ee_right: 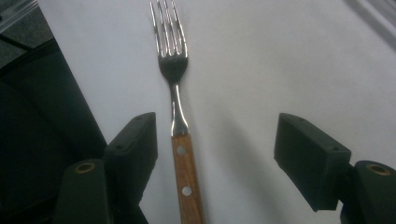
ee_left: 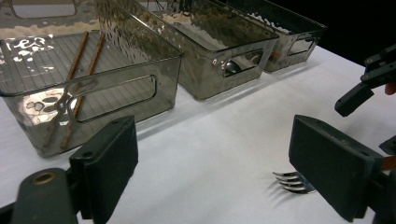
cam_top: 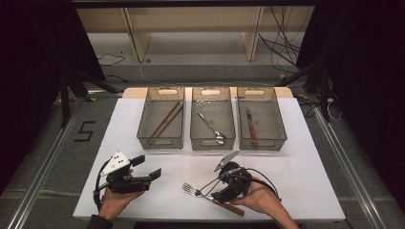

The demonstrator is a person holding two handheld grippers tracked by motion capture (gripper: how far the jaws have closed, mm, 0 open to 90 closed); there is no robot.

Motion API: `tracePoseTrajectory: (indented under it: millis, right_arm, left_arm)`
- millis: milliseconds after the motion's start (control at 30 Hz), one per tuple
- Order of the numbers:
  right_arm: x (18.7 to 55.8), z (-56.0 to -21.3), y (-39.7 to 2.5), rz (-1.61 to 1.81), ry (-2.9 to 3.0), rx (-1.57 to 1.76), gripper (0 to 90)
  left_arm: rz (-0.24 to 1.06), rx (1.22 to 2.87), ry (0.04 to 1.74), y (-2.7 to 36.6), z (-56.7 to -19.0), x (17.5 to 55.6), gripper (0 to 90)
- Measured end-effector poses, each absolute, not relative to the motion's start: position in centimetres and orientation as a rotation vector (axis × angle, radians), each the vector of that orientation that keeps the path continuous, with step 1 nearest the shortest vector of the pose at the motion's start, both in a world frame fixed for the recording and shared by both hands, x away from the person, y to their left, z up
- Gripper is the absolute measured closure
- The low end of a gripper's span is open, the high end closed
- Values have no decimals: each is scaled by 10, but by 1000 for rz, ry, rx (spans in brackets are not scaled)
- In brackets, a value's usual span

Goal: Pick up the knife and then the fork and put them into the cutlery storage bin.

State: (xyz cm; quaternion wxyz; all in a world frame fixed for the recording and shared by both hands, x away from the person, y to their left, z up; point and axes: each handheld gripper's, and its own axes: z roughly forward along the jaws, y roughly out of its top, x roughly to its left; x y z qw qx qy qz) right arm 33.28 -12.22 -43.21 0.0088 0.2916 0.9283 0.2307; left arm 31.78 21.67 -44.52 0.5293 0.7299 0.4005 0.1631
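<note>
A fork is seen at lower centre of the high view, on the white desk, under the right gripper. In the left gripper view, the left gripper is held open (tines lower right). In the right gripper view, the wooden handle is straddled by open jaws, nearer the left one.

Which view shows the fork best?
The right gripper view: the fork lies full-length between open jaws, tines and wooden handle clear. The high view shows it small by the right gripper; the left gripper view catches its tines.
</note>
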Motion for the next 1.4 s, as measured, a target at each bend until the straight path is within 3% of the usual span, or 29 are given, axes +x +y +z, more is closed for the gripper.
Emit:
tracePoseTrajectory:
  millis: [767, 1400]
  right_arm:
    - [321, -451, -110, 497, 3011, 844, 554]
    - [317, -459, -104, 379, 2973, 731, 675]
  left_arm:
    - [392, 1745, 955, 216, -445, 318, 154]
    - [390, 1751, 952, 216, -446, 318, 154]
